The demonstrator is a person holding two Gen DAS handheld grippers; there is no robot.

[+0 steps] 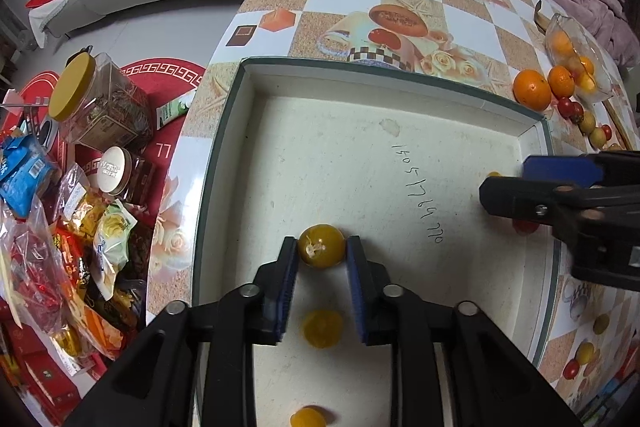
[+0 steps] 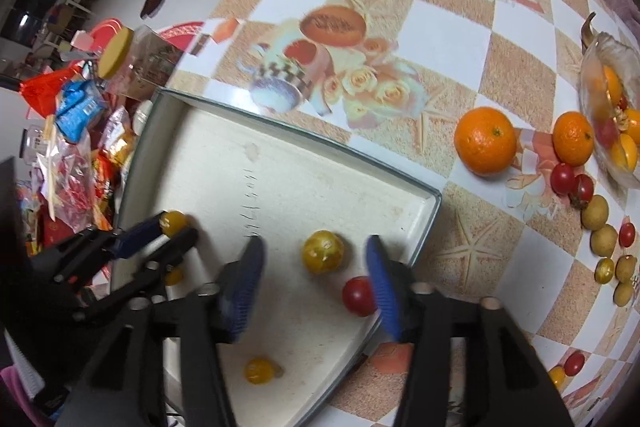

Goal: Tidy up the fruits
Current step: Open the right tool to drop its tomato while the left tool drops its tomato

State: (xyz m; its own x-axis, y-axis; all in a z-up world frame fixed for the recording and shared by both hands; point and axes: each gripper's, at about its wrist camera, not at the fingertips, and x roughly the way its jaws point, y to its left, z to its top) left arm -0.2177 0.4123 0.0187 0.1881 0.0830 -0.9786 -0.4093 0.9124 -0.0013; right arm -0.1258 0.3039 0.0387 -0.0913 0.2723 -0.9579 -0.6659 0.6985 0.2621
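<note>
A shallow white tray [image 1: 320,155] lies on the checked table; it also shows in the right wrist view [image 2: 304,195]. My left gripper [image 1: 322,247] is shut on a yellow cherry tomato [image 1: 321,245] just over the tray floor; it shows in the right wrist view [image 2: 176,227] too. Two more yellow tomatoes [image 1: 322,329] lie below it. My right gripper [image 2: 316,259] is open over the tray, with a yellow tomato [image 2: 322,251] between its fingers and a red one [image 2: 359,295] by the right finger [image 2: 382,279]. It appears in the left wrist view [image 1: 508,187].
Two oranges [image 2: 485,140], red tomatoes [image 2: 571,183] and small brown fruits [image 2: 600,227] lie on the table right of the tray. A glass bowl [image 2: 596,83] of fruit stands at the far right. Jars and snack bags [image 1: 72,187] crowd the floor left of the table.
</note>
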